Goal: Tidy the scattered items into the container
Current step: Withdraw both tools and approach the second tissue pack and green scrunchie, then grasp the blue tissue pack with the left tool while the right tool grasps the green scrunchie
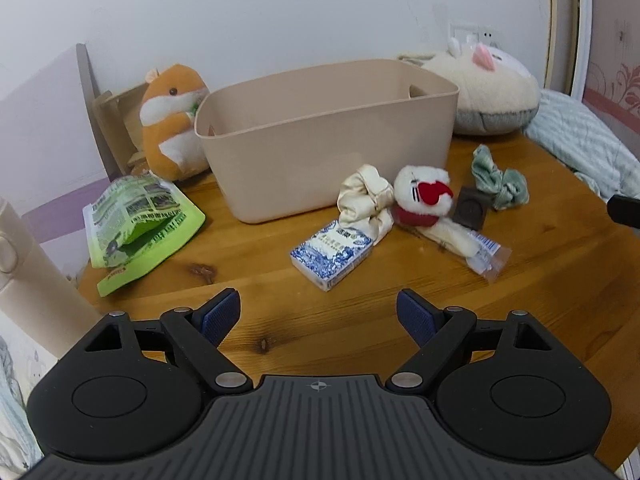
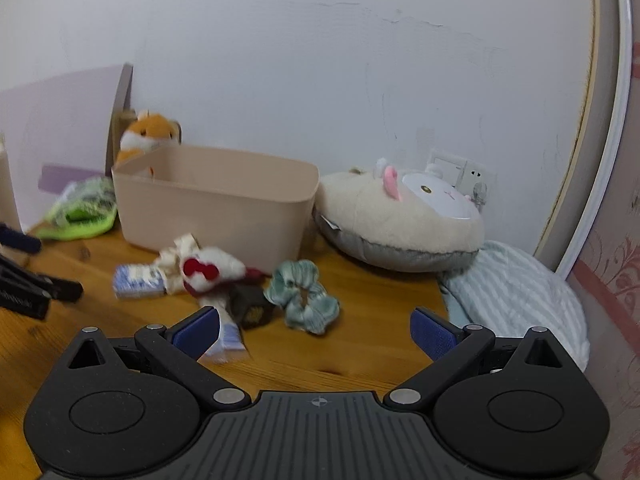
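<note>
A beige plastic bin (image 1: 328, 136) (image 2: 216, 204) stands at the back of the wooden table (image 1: 280, 320). In front of it lie a blue-and-white patterned packet (image 1: 332, 254) (image 2: 136, 280), a cream scrunchie (image 1: 366, 198), a small white plush with a red patch (image 1: 422, 194) (image 2: 210, 270), a dark square block (image 1: 472, 208) (image 2: 252, 308), a green scrunchie (image 1: 498, 180) (image 2: 304, 296) and a clear wrapped packet (image 1: 486, 254). My left gripper (image 1: 319, 314) is open above the bare wood short of the patterned packet. My right gripper (image 2: 316, 330) is open too, just short of the green scrunchie and the block.
A green printed pouch (image 1: 136, 224) lies left of the bin, with an orange hamster plush (image 1: 174, 120) behind it. A large cream plush cushion (image 2: 400, 220) sits right of the bin, next to striped bedding (image 2: 516, 292). A beige post (image 1: 28, 272) stands at the left table edge.
</note>
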A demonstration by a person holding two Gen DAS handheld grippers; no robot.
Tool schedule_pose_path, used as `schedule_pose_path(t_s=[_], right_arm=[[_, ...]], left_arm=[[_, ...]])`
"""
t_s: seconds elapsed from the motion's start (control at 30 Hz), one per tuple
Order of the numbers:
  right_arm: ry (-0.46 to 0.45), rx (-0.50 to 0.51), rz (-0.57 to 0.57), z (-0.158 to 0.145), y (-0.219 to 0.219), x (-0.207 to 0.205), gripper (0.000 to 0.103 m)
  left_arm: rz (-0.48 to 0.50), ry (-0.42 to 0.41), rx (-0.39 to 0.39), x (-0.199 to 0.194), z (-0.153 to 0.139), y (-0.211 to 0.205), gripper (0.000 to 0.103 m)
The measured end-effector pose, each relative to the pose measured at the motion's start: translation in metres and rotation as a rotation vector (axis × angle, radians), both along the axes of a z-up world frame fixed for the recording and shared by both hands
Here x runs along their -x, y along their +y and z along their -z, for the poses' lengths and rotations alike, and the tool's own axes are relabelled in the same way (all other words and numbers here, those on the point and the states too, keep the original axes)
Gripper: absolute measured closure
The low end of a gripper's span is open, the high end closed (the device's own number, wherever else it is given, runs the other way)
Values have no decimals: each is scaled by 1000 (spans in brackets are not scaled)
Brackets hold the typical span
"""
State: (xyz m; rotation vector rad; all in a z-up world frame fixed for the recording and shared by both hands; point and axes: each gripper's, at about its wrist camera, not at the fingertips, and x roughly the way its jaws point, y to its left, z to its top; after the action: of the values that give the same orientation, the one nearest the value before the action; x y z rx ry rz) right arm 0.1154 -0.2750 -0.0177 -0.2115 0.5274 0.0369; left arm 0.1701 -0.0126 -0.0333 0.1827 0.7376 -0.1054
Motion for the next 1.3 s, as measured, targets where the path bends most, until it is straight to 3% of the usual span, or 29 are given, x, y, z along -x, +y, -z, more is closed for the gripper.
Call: schedule_pose_path(t_s=[0.27, 0.73, 1.2, 1.3], right_arm=[[67, 138, -26, 31, 7, -25, 0], [187, 111, -82, 67, -10, -94, 0], [221, 39, -112, 91, -9, -155, 0], [224, 18, -118, 96, -8, -159, 10]], left_arm=[[26, 29, 3, -23, 21, 4, 16], [72, 114, -11, -98, 59, 11, 16], [132, 118, 101, -143, 68, 22, 7], [134, 110, 103, -143, 68, 23, 7]])
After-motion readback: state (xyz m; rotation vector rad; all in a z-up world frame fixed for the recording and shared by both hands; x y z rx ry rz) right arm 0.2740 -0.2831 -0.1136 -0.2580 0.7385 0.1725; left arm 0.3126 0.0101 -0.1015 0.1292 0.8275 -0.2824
